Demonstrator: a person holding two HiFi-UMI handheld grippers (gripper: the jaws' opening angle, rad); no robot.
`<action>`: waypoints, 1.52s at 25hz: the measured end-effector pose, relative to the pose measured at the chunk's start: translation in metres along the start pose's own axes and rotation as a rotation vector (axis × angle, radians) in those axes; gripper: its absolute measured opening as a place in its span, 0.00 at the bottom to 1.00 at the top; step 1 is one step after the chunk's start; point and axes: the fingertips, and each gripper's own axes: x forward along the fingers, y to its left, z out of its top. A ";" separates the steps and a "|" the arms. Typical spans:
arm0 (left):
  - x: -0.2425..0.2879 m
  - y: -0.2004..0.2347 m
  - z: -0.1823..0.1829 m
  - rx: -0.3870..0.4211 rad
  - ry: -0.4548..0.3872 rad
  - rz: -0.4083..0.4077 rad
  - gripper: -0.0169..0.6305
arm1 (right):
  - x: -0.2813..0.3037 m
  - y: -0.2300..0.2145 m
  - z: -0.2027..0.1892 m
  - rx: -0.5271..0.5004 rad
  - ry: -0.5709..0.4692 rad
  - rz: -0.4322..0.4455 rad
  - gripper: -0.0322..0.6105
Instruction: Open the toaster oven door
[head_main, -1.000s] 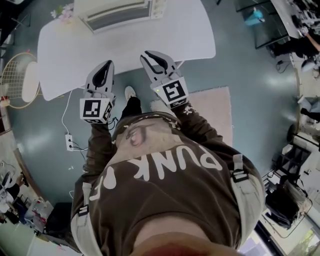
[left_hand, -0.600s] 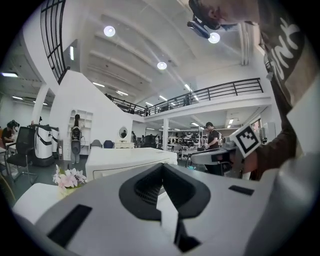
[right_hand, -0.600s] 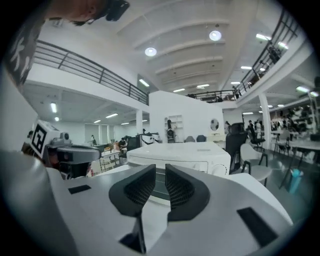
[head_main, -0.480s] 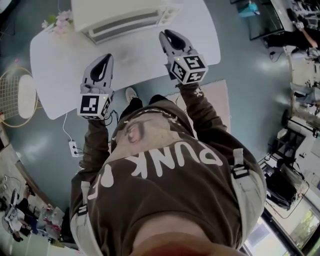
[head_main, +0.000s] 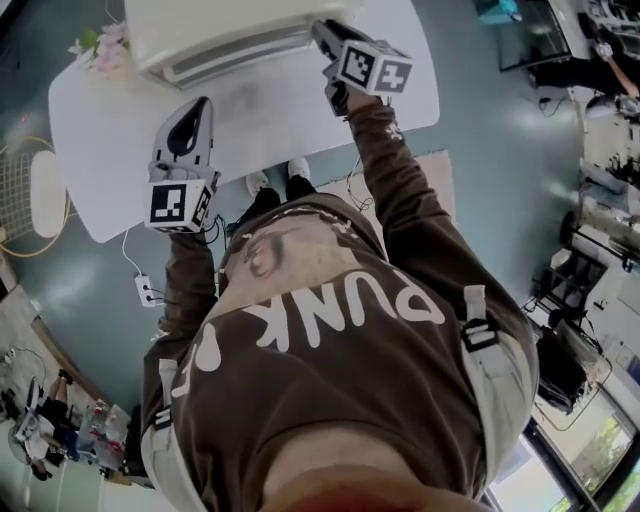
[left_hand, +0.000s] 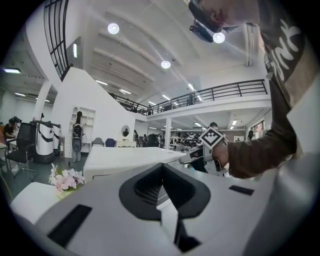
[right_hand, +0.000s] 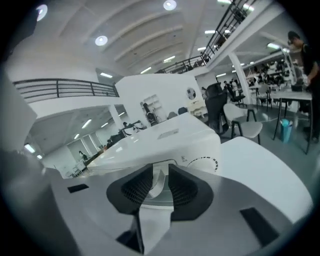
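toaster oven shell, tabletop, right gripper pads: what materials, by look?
Toaster oven: cream shell, smooth with a soft sheen on top; painted metal or plastic, can't tell. Table: white, smooth, faintly reflective, likely laminate. Right gripper pads: black, matte, ribbed, probably rubber.

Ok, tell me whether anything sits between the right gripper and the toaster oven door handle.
Nothing visible does. The right gripper's jaws stand apart at the toaster oven's front, with the door handle showing in the gap between them.
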 end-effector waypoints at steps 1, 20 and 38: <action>0.002 0.000 0.000 0.000 -0.004 0.005 0.03 | 0.006 0.001 -0.001 0.034 0.016 0.024 0.22; 0.038 -0.003 0.010 0.015 -0.008 0.030 0.03 | -0.011 0.019 -0.025 -0.269 0.157 0.008 0.22; 0.050 -0.035 0.002 0.017 0.006 -0.016 0.03 | -0.081 0.002 -0.175 -0.420 0.293 -0.083 0.21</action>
